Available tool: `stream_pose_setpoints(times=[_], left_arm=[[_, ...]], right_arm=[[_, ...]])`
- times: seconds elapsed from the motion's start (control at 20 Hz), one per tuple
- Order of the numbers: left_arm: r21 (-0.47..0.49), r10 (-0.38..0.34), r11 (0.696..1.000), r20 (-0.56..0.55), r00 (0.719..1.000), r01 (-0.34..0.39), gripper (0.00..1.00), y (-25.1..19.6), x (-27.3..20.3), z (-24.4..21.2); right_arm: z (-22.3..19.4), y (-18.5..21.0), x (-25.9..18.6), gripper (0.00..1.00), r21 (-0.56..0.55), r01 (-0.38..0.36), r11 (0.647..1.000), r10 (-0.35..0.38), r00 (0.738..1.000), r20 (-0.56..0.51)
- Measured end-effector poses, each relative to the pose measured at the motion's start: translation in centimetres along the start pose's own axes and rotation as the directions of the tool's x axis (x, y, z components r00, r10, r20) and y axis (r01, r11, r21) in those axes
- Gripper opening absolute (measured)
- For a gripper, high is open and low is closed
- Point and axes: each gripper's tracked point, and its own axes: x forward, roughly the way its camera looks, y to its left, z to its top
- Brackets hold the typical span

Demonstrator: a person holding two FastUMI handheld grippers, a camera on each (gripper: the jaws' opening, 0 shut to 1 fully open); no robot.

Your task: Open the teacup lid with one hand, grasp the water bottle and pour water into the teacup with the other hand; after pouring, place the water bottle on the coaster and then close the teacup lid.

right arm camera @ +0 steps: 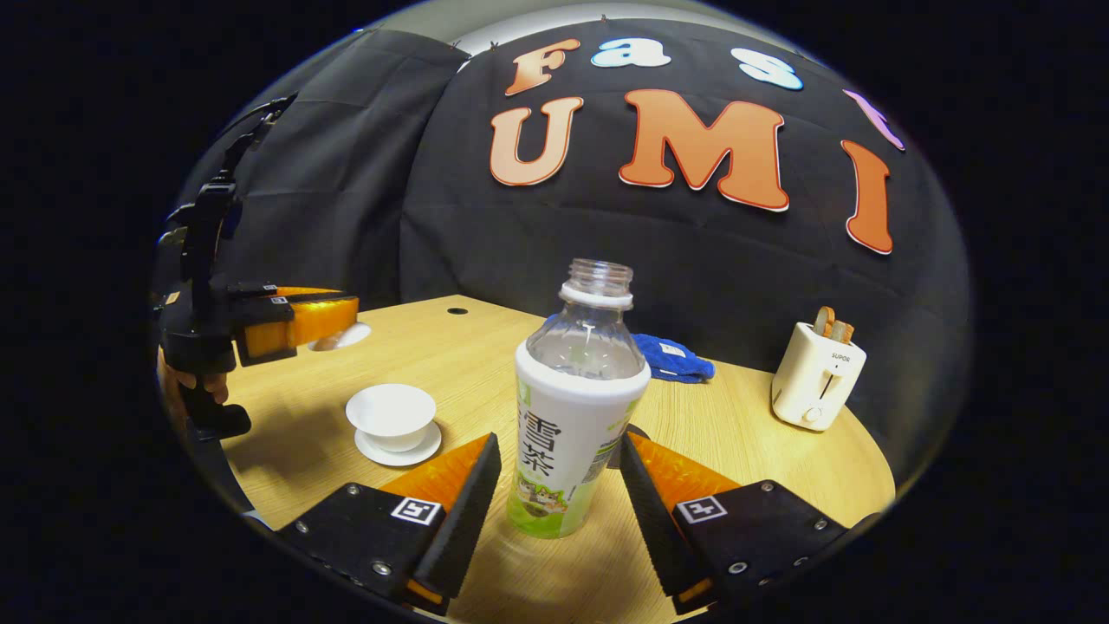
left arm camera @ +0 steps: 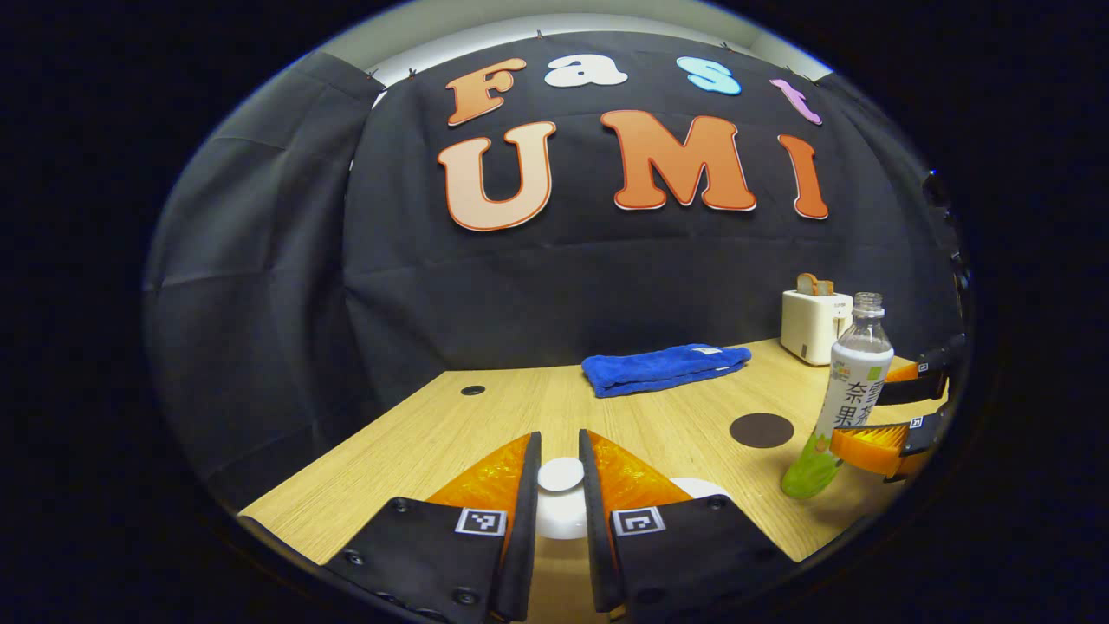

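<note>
**Lid up in the air, bottle between the fingers**

In the left gripper view, we see our left gripper (left arm camera: 560,485) holding the white teacup lid (left arm camera: 560,475). Both fingers press on the lid's little round knob, one on each side. The lid is up off the cup. A bit of the white teacup (left arm camera: 698,486) peeks out just past the finger on the right side of this view.

In the right gripper view, the left gripper (right arm camera: 333,328) is far off on the left side, with a hand (right arm camera: 192,380) under it. The lid (right arm camera: 340,336) sits in its fingers, up above the tabletop (right arm camera: 745,433). The teacup (right arm camera: 392,416) stands open on its white saucer (right arm camera: 400,449), below the lid and a little nearer to us.

The water bottle (right arm camera: 579,407) has no cap on. It stands up straight on the tabletop between the fingers of our right gripper (right arm camera: 559,481). The fingers are wide apart, and there is a gap on each side of the bottle, so they do not squeeze it.

In the left gripper view, the bottle (left arm camera: 845,399) leans a bit because of the round lens, and the right gripper (left arm camera: 892,407) has one finger on each side of it. The dark round coaster (left arm camera: 762,430) lies flat just beside the bottle.

Farther back lie a folded blue towel (left arm camera: 665,367) and a white toaster (right arm camera: 816,378) with bread in it.
</note>
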Motion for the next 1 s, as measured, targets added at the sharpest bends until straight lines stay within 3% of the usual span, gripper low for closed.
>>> stream_pose_setpoints(times=[0.15, 0.25, 0.3, 0.35, 0.4, 0.5, 0.6, 0.65, 0.7, 0.85, 0.9, 1.0], left_arm=[[-0.002, 0.029, 1.0, -0.004, 1.0, -0.029, 0.3, 1.7, -0.3, -0.3], [-0.012, 0.039, 0.999, -0.006, 0.999, -0.039, 0.27, 2.6, -0.4, -0.6], [-0.013, 0.043, 0.999, -0.01, 0.999, -0.044, 0.3, 3.1, -0.6, -1.0], [-0.011, 0.052, 0.999, -0.013, 0.999, -0.053, 0.27, 3.6, -0.7, -1.2], [-0.011, 0.059, 0.998, -0.015, 0.998, -0.059, 0.3, 4.0, -0.9, -1.4], [-0.025, 0.066, 0.997, -0.017, 0.998, -0.066, 0.27, 4.8, -1.0, -1.6], [-0.031, 0.074, 0.997, -0.02, 0.997, -0.075, 0.3, 5.5, -1.1, -2.0], [-0.029, 0.08, 0.996, -0.022, 0.997, -0.081, 0.27, 5.8, -1.2, -2.2], [-0.027, 0.086, 0.996, -0.025, 0.996, -0.087, 0.31, 6.1, -1.2, -2.3], [-0.026, 0.092, 0.995, -0.028, 0.995, -0.093, 0.27, 6.8, -1.3, -2.7], [-0.027, 0.094, 0.995, -0.028, 0.995, -0.095, 0.31, 7.0, -1.4, -2.7], [-0.027, 0.099, 0.995, -0.029, 0.995, -0.1, 0.27, 7.5, -1.5, -2.9]], right_arm=[[0.2, 0.3, 0.4, 0.7, -0.009, 0.009, 1.0, -0.009, 1.0, -0.012], [0.2, 0.6, 0.2, 0.67, -0.019, 0.007, 1.0, -0.008, 1.0, -0.026], [0.4, 0.7, 0.3, 0.66, -0.034, 0.007, 0.999, -0.008, 1.0, -0.027], [0.5, 0.5, 0.3, 0.65, -0.058, 0.021, 0.998, -0.023, 0.999, -0.029], [0.7, 0.1, 0.3, 0.65, -0.091, 0.037, 0.995, -0.041, 0.999, -0.034], [0.9, -0.6, 0.4, 0.63, -0.167, 0.077, 0.983, -0.085, 0.996, -0.039], [1.2, -1.5, 0.5, 0.64, -0.249, 0.124, 0.961, -0.14, 0.989, -0.047], [1.4, -1.8, 0.5, 0.63, -0.29, 0.147, 0.946, -0.167, 0.985, -0.044], [1.7, -1.8, 0.6, 0.63, -0.33, 0.161, 0.93, -0.184, 0.982, -0.038], [2.4, -1.8, 0.8, 0.67, -0.415, 0.179, 0.892, -0.207, 0.978, -0.024], [2.5, -1.9, 0.9, 0.64, -0.441, 0.184, 0.878, -0.216, 0.976, -0.023], [2.8, -2.0, 1.0, 0.63, -0.509, 0.198, 0.837, -0.238, 0.971, -0.012]])
